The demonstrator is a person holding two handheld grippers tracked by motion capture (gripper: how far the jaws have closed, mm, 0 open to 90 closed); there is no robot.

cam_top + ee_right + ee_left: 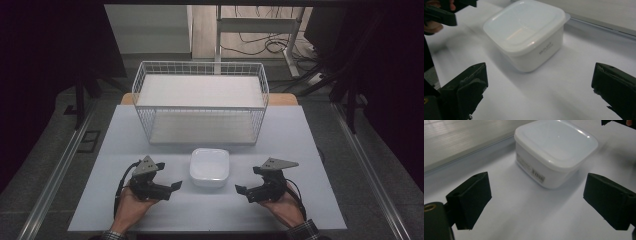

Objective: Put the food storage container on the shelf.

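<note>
Left gripper [169,176]: near left of the table [300,200], held in a hand [129,207], jaws spread wide, nothing between them, aimed right at the container.
Right gripper [247,181]: near right, held in the other hand [285,207], jaws likewise wide apart and empty, aimed left.
White lidded container [209,167]: on the table between the two grippers, touching neither; lid on.
Wire basket [200,102]: far side of the table, just behind the container, apart from it.
</note>
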